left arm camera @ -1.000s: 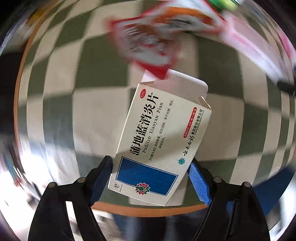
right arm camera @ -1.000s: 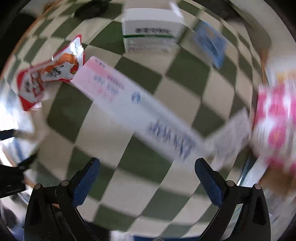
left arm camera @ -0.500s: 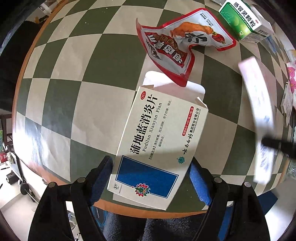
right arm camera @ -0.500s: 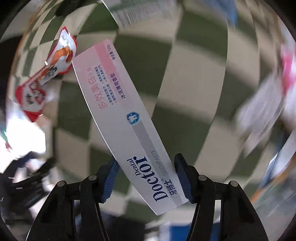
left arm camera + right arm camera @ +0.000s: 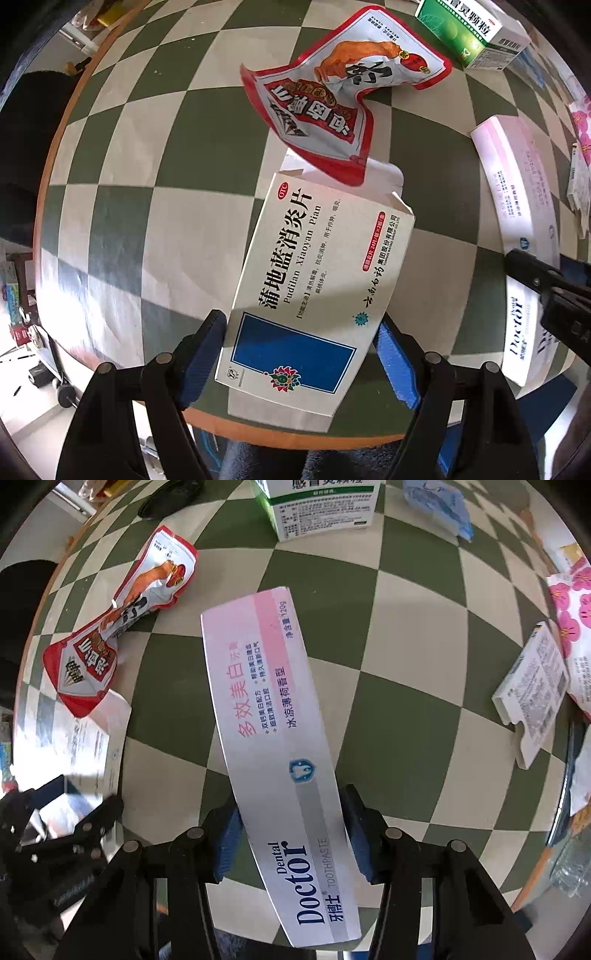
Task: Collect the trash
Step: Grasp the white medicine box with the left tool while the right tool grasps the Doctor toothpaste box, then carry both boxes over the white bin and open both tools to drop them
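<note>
While both grippers point down over the checked tablecloth (image 5: 417,635), the litter counts out as one medicine box (image 5: 317,280), one toothpaste box (image 5: 273,716), one red snack pouch (image 5: 114,627), one green-and-white carton (image 5: 321,509), one small white box (image 5: 532,694), one pink flowered pack (image 5: 572,616) and one blue wrapper (image 5: 439,502). The left gripper (image 5: 301,354) clamps the medicine box across its lower end, blue pads pressed on both long sides, its open flap end tucked under the pouch's red edge. The right gripper (image 5: 291,834) has just been closing; its pads now press the toothpaste box's sides near the printed end, the rest of the box reaching away over the cloth. The table's wooden rim (image 5: 288,432) runs just below the left jaws. Bare checks lie between the toothpaste box and the small white box.
</note>
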Available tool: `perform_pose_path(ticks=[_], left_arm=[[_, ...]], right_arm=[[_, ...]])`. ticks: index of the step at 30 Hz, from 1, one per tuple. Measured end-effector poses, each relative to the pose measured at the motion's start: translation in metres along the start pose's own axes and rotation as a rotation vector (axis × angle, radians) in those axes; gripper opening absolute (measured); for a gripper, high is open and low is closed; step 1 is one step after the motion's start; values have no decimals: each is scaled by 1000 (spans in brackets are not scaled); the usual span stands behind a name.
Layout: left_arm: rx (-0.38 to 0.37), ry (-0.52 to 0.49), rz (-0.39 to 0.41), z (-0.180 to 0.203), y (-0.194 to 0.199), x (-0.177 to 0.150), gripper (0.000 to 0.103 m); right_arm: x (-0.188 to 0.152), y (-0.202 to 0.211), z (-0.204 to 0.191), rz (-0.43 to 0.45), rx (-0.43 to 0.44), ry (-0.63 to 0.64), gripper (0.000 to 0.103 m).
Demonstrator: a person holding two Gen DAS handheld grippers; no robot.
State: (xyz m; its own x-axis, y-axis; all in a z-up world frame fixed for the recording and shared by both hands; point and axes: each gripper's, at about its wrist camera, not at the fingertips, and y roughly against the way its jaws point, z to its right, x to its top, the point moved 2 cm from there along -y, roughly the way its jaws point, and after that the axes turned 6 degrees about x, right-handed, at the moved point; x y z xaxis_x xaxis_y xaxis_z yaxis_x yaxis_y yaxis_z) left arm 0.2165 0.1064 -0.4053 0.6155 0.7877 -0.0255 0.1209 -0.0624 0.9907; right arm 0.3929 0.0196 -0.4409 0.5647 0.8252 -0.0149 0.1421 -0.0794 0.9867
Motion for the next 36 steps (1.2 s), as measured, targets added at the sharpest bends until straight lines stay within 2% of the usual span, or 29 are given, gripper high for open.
perform_pose_path(ticks=[4,5,8,13,14,17,21,22,24,26,28,30,35,36], left_arm=[[-42,20,2,-5,10,-15,77],[-51,20,5,-6,12,-17,77],[-65,18,24,-9,17,-27,77],[-88,-16,75,-24,23,-49,76],[-95,-26,88,-39,26,-60,76],[-90,-84,114,-44,19,-70,76],[-163,-156,25,-54,-9,-79,81],[-179,-175,45,-53,-7,-78,85],[-172,-201,58,-50,-5,-76,84],[-150,-209,90,-47,-2,-76,81],[-122,-224,120,-44,4,-77,73],[-134,-229,129,-45,8,-82,73],[-182,-223,162,-72,24,-120,73],[-201,-213,164,-84,26,-137,73]], right_arm=[[-17,1,-15,-8,35,-81,52],[-36,1,-13,-5,51,-100,52],[-61,5,-15,9,79,-131,52],[-94,15,-26,76,85,-180,51],[-104,19,-31,96,86,-199,51],[-129,32,-37,136,84,-238,51],[-141,35,-62,154,43,-289,51],[-142,39,-70,153,29,-307,51],[-146,28,-83,154,29,-362,51],[-150,28,-76,155,20,-396,51],[-156,21,-79,157,10,-437,51],[-166,21,-76,156,8,-467,51],[-205,29,-89,179,29,-479,51],[-216,30,-94,183,40,-471,51]])
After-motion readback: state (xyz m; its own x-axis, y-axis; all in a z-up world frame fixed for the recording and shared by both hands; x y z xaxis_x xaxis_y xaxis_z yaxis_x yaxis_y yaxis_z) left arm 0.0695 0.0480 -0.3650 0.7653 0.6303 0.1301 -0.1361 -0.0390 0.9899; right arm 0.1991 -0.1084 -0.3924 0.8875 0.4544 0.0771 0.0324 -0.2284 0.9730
